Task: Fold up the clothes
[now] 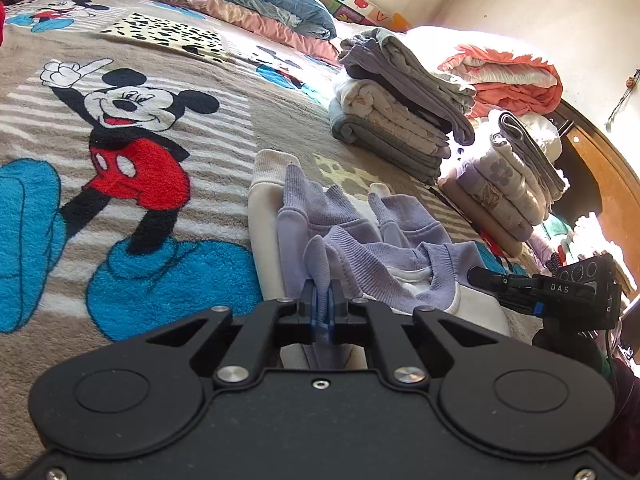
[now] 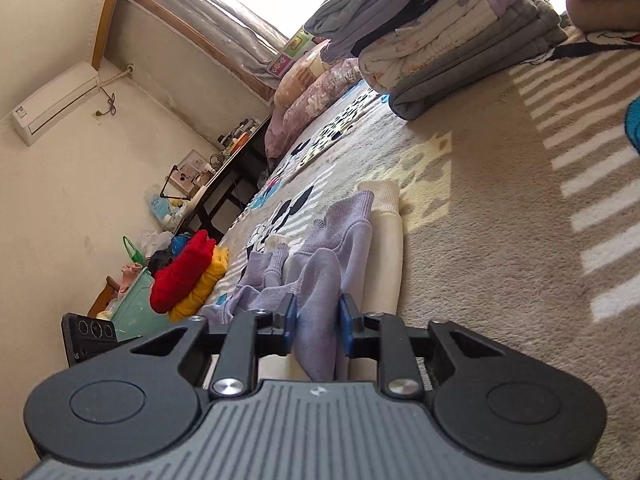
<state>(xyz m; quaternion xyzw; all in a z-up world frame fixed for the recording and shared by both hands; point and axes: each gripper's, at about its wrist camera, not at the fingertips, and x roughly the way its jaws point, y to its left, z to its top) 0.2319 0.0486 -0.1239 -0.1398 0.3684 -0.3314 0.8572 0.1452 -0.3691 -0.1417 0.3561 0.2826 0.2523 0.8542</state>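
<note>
A lavender and cream sweatshirt [image 1: 360, 236] lies crumpled on the cartoon-mouse blanket [image 1: 168, 60] that covers the bed. My left gripper [image 1: 322, 304] is shut on a raised fold of its lavender fabric, close to the ribbed collar. In the right wrist view the same sweatshirt [image 2: 320, 268] runs between the blue pads of my right gripper [image 2: 317, 320], which press on a thick bunch of lavender cloth. From the left wrist view the right gripper [image 1: 476, 274] sits low at the garment's right edge. A cream sleeve with a ribbed cuff [image 2: 382, 196] stretches away from the right gripper.
Two stacks of folded clothes [image 1: 400, 120] [image 1: 508, 192] stand beyond the sweatshirt, with an orange quilt [image 1: 516, 76] behind them. Pillows [image 1: 272, 4] line the bed's far side. Red and yellow bundles [image 2: 188, 276] lie near the bed edge beside a cluttered dark table [image 2: 228, 164].
</note>
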